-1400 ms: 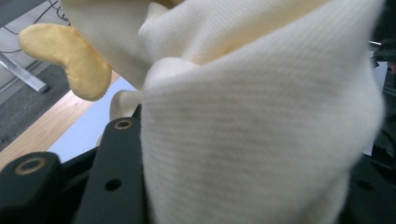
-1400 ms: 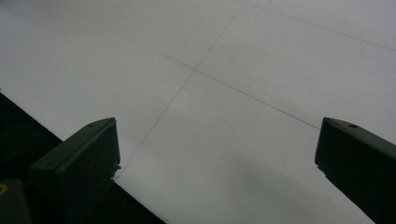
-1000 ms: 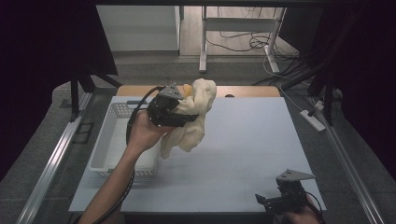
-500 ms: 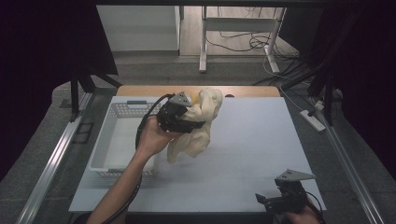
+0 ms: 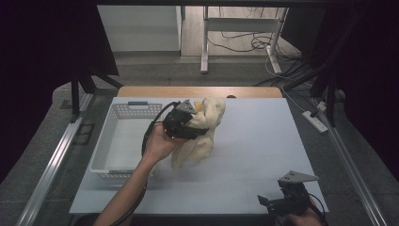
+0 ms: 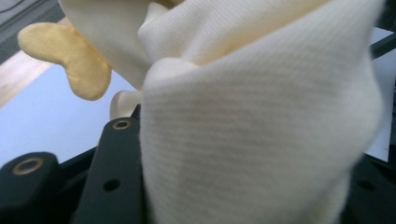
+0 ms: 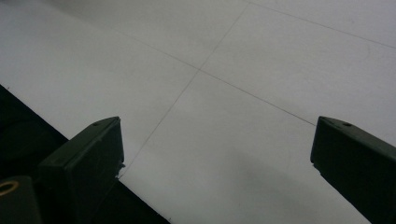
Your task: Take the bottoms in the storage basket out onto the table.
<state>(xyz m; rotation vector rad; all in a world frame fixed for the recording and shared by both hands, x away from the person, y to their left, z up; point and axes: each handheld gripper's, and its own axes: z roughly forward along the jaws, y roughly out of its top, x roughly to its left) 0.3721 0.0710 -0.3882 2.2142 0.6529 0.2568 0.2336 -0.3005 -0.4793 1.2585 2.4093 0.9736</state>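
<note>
A cream cloth garment (image 5: 203,132) with a yellow ear-shaped flap (image 6: 74,56) hangs bunched over the middle of the white table (image 5: 254,155), its lower end touching the tabletop. My left gripper (image 5: 197,127) is shut on it, held by a hand coming from the lower left. In the left gripper view the ribbed cream cloth (image 6: 261,126) covers the gap between the black jaws. My right gripper (image 5: 282,203) rests at the table's front right edge, open, with nothing between its jaws; its view looks onto bare tabletop (image 7: 224,70).
A white plastic basket (image 5: 123,141) stands on the left side of the table, just left of the held cloth. A wooden strip (image 5: 197,92) borders the far edge. Metal rails run along both sides of the table.
The left hand has lowered the cloth and carried it slightly right and toward the table front; the cloth's lower end now reaches the tabletop. The right gripper has stayed put.
</note>
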